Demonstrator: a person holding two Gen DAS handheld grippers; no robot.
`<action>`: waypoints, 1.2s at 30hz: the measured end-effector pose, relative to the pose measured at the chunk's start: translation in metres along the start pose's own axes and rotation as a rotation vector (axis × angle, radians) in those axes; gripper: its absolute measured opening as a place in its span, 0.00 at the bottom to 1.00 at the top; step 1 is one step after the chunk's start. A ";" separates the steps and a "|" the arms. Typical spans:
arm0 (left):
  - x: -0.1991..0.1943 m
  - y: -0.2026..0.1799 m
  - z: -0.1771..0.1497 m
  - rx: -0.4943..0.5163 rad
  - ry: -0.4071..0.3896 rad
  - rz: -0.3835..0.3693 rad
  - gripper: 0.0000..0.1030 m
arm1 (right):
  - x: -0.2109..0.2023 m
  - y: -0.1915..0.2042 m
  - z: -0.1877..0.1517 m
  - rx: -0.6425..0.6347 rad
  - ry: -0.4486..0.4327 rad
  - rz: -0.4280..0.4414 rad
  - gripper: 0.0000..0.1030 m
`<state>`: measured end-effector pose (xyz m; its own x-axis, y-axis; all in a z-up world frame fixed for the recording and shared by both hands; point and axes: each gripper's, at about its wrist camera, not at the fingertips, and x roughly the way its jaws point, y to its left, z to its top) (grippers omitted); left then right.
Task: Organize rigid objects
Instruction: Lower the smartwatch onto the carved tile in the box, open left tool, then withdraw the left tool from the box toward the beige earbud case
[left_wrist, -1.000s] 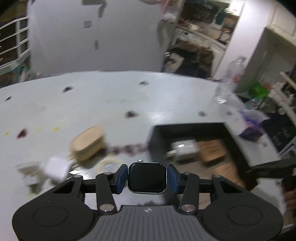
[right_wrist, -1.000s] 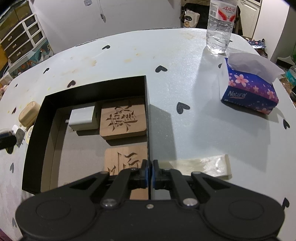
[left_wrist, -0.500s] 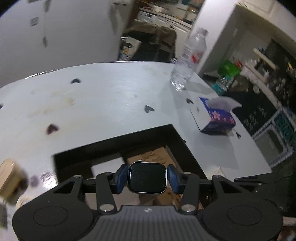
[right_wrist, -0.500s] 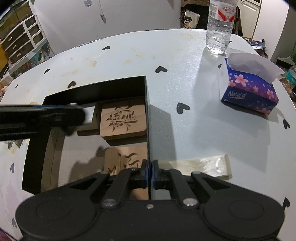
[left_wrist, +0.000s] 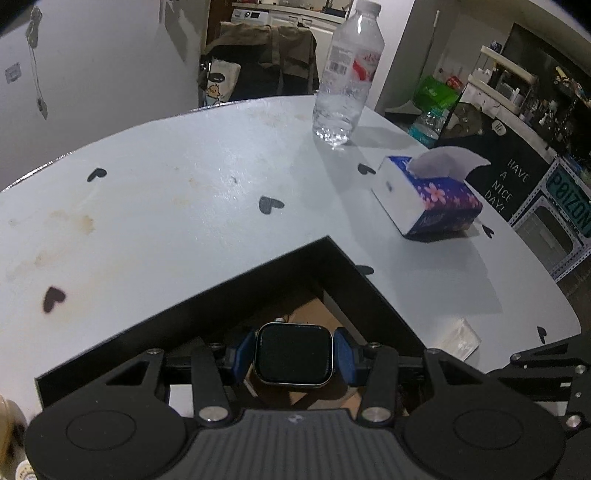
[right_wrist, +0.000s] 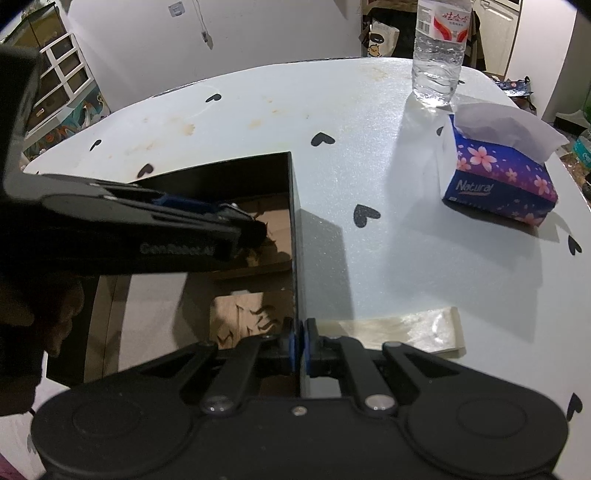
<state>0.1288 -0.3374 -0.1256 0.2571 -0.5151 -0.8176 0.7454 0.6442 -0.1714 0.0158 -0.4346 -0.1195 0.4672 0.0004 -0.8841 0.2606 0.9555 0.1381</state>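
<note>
A pale worktop (left_wrist: 207, 206) with heart marks carries a black box (right_wrist: 293, 206). The left tool (left_wrist: 294, 355) grips a smartwatch (left_wrist: 293, 358) above the box; release remains. The right tool (right_wrist: 300, 343) pinches the box wall. Wooden blocks (right_wrist: 243, 321) already lie inside.

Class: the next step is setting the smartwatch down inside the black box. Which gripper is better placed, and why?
Left. The left gripper already grips the smartwatch above the black box. The right gripper is shut on the box's wall, steadying it.
</note>
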 end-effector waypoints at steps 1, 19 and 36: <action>0.001 0.001 -0.001 -0.004 0.001 -0.004 0.47 | 0.000 0.000 0.000 -0.001 0.000 -0.001 0.05; -0.063 -0.005 -0.022 -0.051 -0.055 -0.005 0.79 | 0.000 0.002 0.001 -0.005 0.004 -0.003 0.05; -0.125 -0.007 -0.057 -0.114 -0.104 0.057 1.00 | 0.002 0.002 0.000 -0.010 0.008 -0.004 0.05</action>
<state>0.0563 -0.2449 -0.0537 0.3637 -0.5281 -0.7673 0.6551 0.7306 -0.1924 0.0174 -0.4325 -0.1211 0.4590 -0.0010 -0.8884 0.2541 0.9584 0.1303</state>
